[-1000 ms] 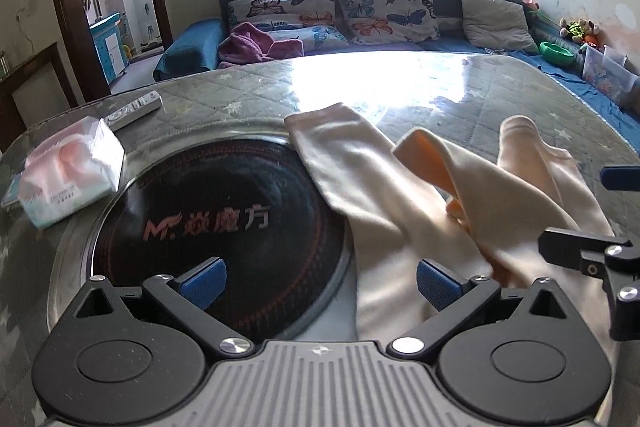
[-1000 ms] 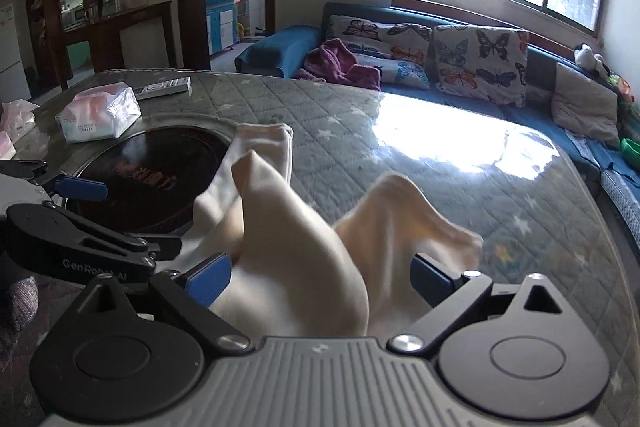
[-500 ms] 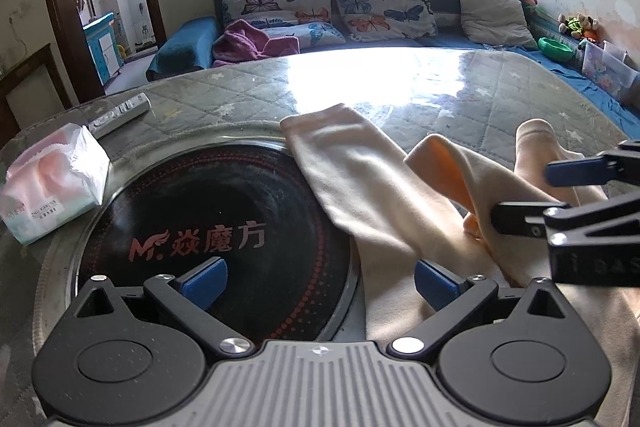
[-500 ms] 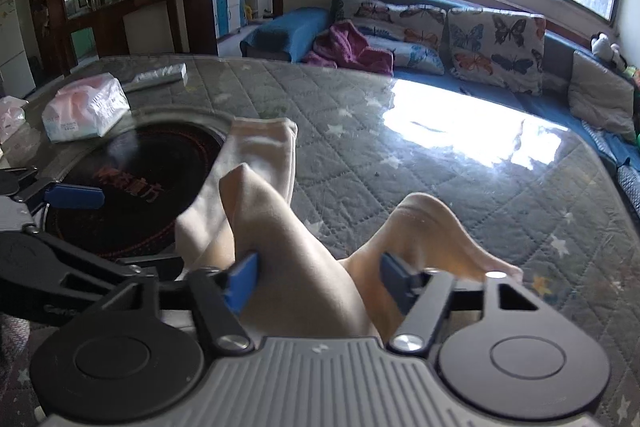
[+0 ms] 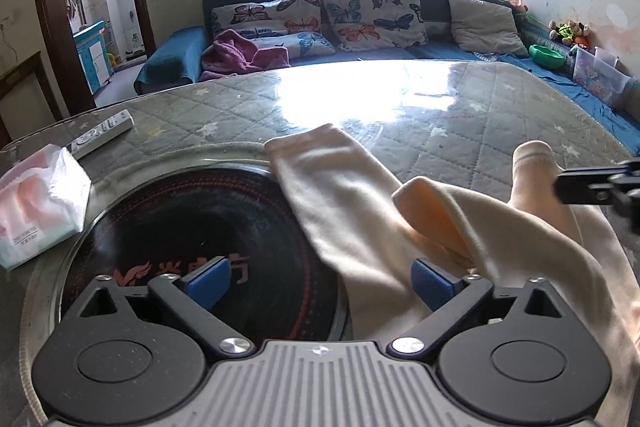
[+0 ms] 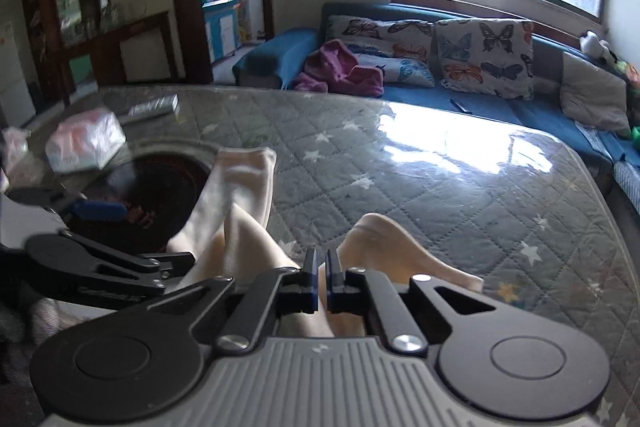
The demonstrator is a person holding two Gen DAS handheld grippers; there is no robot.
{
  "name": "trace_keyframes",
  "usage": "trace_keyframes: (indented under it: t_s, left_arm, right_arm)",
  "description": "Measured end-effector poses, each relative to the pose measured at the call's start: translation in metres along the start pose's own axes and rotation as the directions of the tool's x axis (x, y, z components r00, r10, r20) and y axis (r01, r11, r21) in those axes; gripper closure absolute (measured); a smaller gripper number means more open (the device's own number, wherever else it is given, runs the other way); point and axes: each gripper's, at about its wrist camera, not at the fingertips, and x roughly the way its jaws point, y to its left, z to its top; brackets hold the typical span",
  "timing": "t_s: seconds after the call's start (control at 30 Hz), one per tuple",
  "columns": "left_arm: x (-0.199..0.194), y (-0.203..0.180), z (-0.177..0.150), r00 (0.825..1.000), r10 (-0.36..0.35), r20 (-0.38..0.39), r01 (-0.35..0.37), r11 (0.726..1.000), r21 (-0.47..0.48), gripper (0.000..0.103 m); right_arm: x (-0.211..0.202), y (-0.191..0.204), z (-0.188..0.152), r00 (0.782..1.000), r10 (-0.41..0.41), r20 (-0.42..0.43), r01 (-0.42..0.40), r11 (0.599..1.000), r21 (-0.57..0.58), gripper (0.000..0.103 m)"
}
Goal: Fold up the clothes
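Note:
A cream long-sleeved garment (image 5: 348, 211) lies crumpled on the glass-topped table (image 5: 460, 131), one sleeve stretched over the black round disc (image 5: 180, 227). My left gripper (image 5: 320, 283) hovers low over the disc's edge. Its jaws are wide and closing, with the garment's edge lying between them near the right pad (image 5: 432, 283), which does not press it. My right gripper (image 6: 322, 279) is shut on a raised fold of the garment (image 6: 240, 187), and cloth rises to the pads from both sides. A finger (image 5: 592, 187) of the right gripper shows at the left wrist view's right edge.
A tissue pack (image 5: 36, 211) and a remote control (image 5: 104, 133) lie at the table's left. Behind the table runs a blue sofa (image 5: 440, 51) with butterfly cushions (image 5: 376, 11) and a purple cloth (image 5: 240, 51). A clear storage box (image 5: 596, 79) stands at the right.
The right gripper's jaws have come together on the raised fold of the garment. The left gripper has shifted a little over the table, and its jaws have narrowed slightly.

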Motion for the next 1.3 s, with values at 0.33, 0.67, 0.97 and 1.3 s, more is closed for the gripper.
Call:
trace_keyframes:
  t_s: [0.33,0.67,0.97,1.3]
  left_arm:
    - [0.006,0.004,0.004,1.0,0.02,-0.012,-0.02,1.0,-0.013,0.013]
    - [0.013,0.001,0.011,1.0,-0.01,0.0,0.01,1.0,-0.017,0.013]
    - [0.027,-0.013,0.018,1.0,-0.023,0.005,0.023,1.0,0.017,0.013]
    - [0.03,-0.022,0.015,0.991,-0.134,0.01,0.134,0.99,0.034,0.064]
  right_arm:
    - [0.029,0.018,-0.005,0.996,0.072,-0.049,-0.074,0.996,-0.043,0.06]
    - [-0.018,-0.003,-0.016,0.999,0.014,0.035,-0.013,0.999,-0.036,0.096]
    - [-0.105,-0.051,-0.055,0.978,-0.196,0.069,0.194,0.98,0.037,0.096]
    - [-0.13,-0.098,-0.128,0.94,-0.333,-0.081,0.342,0.923,0.178,0.096]
